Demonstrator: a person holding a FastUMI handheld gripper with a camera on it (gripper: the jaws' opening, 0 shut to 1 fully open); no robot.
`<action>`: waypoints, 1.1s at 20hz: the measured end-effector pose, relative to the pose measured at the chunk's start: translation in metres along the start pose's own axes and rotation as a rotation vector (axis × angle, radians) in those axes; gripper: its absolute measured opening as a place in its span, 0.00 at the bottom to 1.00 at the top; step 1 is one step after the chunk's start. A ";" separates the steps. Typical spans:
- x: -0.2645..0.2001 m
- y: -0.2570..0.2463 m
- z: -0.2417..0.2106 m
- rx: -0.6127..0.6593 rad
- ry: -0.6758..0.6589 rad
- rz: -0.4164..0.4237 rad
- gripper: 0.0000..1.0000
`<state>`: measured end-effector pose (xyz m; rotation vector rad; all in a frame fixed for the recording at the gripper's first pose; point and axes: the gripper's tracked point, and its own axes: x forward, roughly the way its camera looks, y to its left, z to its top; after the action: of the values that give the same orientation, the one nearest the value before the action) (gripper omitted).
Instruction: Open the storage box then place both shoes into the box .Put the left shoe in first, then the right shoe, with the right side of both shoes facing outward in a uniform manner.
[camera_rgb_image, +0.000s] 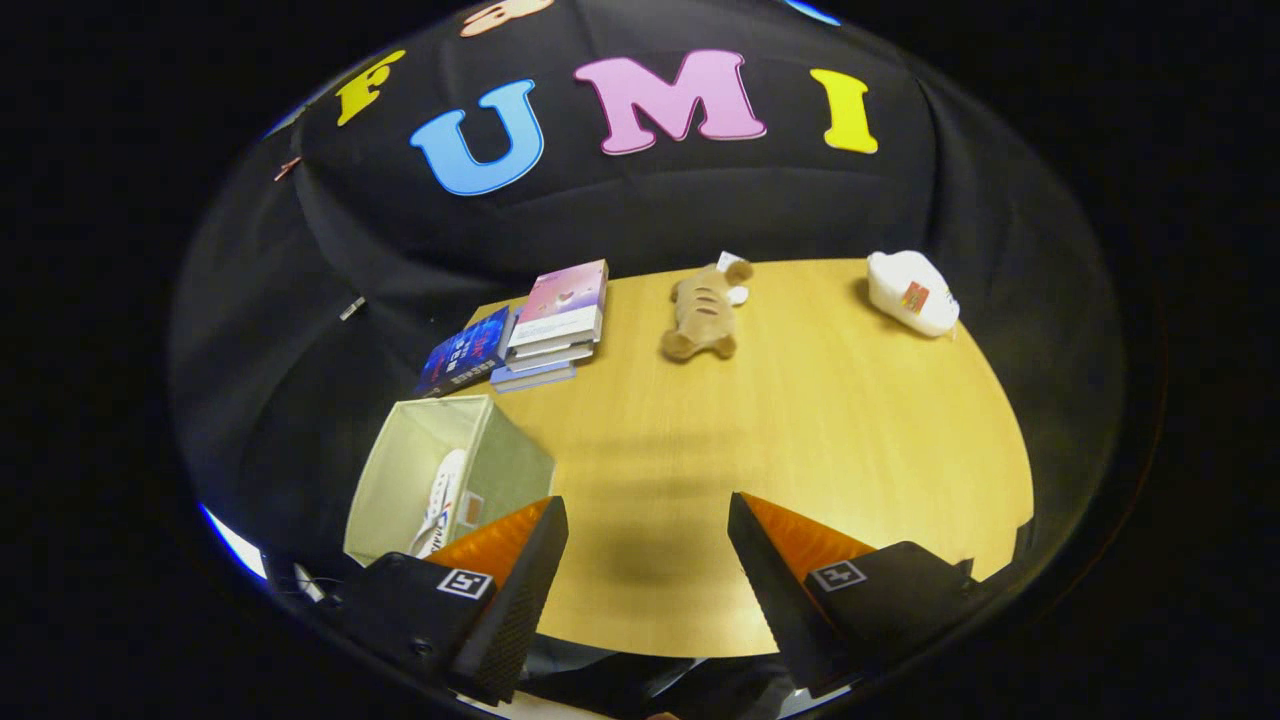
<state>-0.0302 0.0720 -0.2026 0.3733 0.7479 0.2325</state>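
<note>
- White shoe inside open storage box, partly hidden behind left finger; second shoe hard to make out.
- Claw wide apart, holding nothing, above bare worktop.
- Soft square cloth box at near left; smooth wooden worktop; books, plush toy, white bag far off.

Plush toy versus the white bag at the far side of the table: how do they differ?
The plush toy is tan with darker stripes; the white bag is plain white with a small label. The toy lies near the table's middle, next to the stack of books; the bag sits by the far corner. Both lie well beyond the open claw, which holds nothing.
</note>
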 end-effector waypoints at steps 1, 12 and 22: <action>-0.003 -0.006 0.003 -0.025 -0.039 -0.022 0.99; -0.067 -0.052 0.047 -0.219 -0.369 -0.254 0.97; -0.079 -0.061 0.042 -0.252 -0.421 -0.321 0.98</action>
<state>-0.0526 -0.0207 -0.1502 0.0530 0.3480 -0.0568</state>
